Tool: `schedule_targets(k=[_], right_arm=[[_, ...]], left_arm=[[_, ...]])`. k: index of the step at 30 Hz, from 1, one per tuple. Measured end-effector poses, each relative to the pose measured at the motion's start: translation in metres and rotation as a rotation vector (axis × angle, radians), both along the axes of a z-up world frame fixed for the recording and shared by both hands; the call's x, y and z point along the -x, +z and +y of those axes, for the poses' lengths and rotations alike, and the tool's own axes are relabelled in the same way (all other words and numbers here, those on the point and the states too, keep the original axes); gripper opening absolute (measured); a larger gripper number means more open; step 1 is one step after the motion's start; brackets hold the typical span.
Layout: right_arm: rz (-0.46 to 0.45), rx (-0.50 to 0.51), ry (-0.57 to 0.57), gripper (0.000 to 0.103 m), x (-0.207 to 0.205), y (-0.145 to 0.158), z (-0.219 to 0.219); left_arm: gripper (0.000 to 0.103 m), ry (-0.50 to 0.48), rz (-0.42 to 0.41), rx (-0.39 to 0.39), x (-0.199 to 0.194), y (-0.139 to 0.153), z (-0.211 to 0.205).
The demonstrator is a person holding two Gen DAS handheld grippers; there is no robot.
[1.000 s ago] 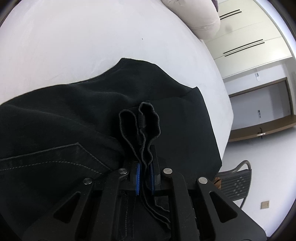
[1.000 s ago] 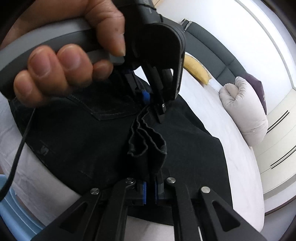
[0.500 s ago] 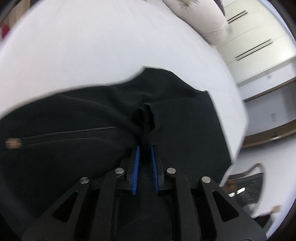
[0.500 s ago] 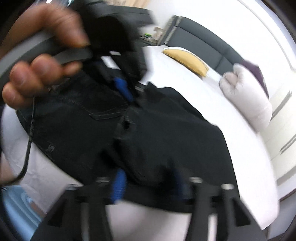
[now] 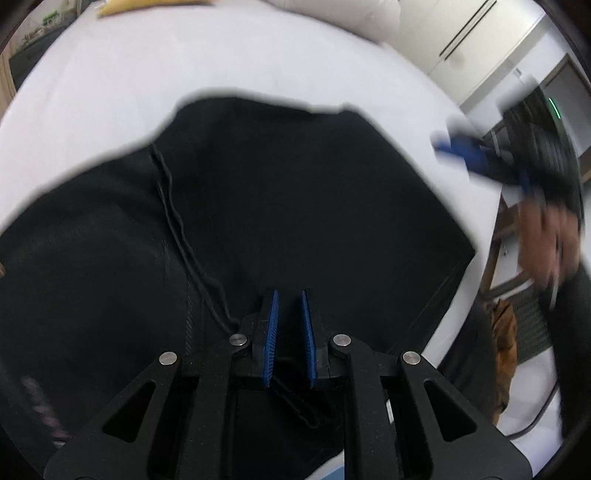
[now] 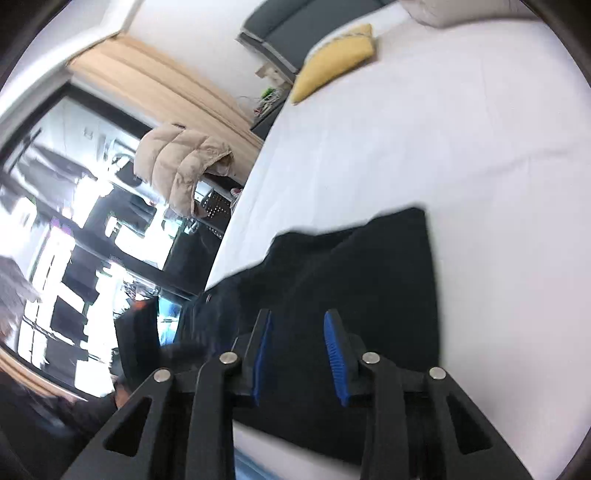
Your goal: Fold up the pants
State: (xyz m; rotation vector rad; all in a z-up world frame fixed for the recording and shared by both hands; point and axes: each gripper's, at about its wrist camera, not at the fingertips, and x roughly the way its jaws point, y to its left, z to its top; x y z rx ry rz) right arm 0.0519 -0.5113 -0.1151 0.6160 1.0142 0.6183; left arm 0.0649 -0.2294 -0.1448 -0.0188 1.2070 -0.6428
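Black pants (image 5: 288, 206) lie folded flat on the white bed (image 5: 184, 62). My left gripper (image 5: 289, 299) hovers just over the near part of the pants, jaws slightly apart with nothing between the blue pads. My right gripper (image 6: 298, 317) is open and empty above the folded pants (image 6: 369, 280), near the bed's edge. It also shows in the left wrist view as a blurred blue-tipped tool (image 5: 469, 155) at the right, held in a hand, off the cloth.
A yellow pillow (image 6: 332, 59) and a dark headboard (image 6: 291, 26) are at the far end of the bed (image 6: 461, 129). A beige puffer jacket (image 6: 181, 158) hangs beside the bed. A chair (image 5: 517, 314) stands by the bed's right edge.
Both grippers let go of the bunched pants hem. The cloth now lies flat. The right gripper swung away to the right side and opened wide.
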Motion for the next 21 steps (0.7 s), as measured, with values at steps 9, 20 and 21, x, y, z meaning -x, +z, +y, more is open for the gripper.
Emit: schedule_targets(k=[9,20,21], right_arm=[[0.232,-0.078,0.046,0.015,-0.089,-0.084,0.001],[0.25,-0.074,0.145,0.016,-0.004,-0.077,-0.007],[0.251,-0.062,0.156,0.02,0.008,-0.075,-0.005]], left_arm=[[0.012,0.012,0.014,0.051,-0.001,-0.014,0.004],[0.012,0.008,-0.009,0.029,-0.004,-0.012,0.039],[0.012,0.009,-0.011,0.027,-0.003,-0.011,0.039]])
